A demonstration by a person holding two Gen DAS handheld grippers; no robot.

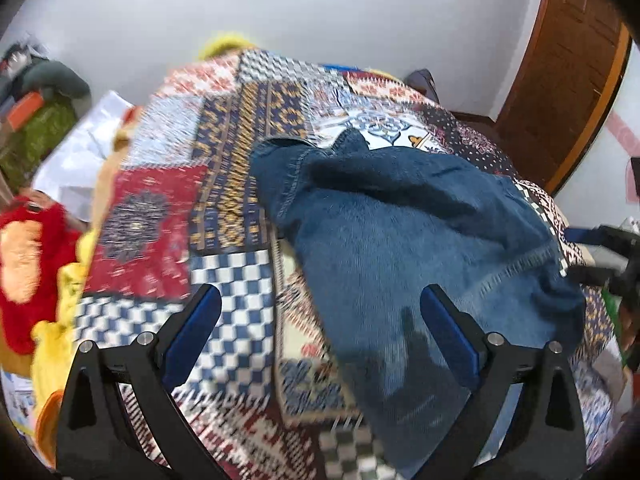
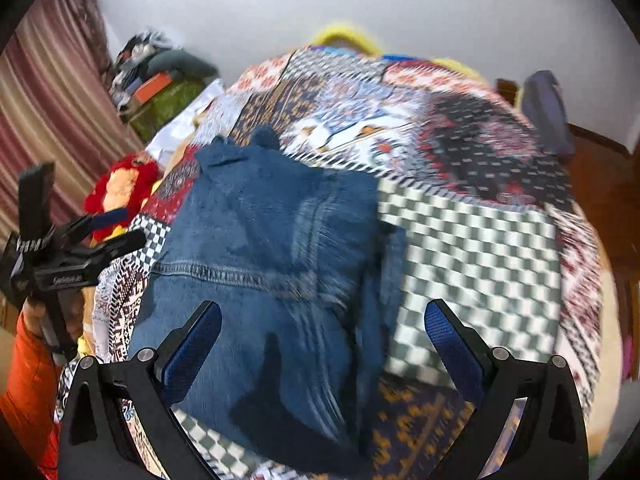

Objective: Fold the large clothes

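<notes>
While both the left gripper point(image 1: 320, 334) and right gripper point(image 2: 322, 344) hover spread wide and empty, the blue denim garment point(image 2: 272, 248) lies near-centre on the patchwork bedspread point(image 2: 472, 240), seemingly folded once; further folds probably remain.

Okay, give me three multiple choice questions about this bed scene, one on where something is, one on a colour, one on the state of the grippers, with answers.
1. Where do the jeans lie?
A. On the patchwork bedspread
B. On the floor
C. Hung on the door

2. What colour is the plush toy beside the bed?
A. Green and black
B. Red and yellow
C. All white

3. How do the left gripper and right gripper stand?
A. Both clamped on the jeans
B. One shut, one open
C. Both open, holding nothing

Answers: 1 A, the denim is spread over the patterned cover. 2 B, red fur with yellow parts shows at the bed's edge. 3 C, each pair of blue pads stands wide apart above the cloth.
</notes>
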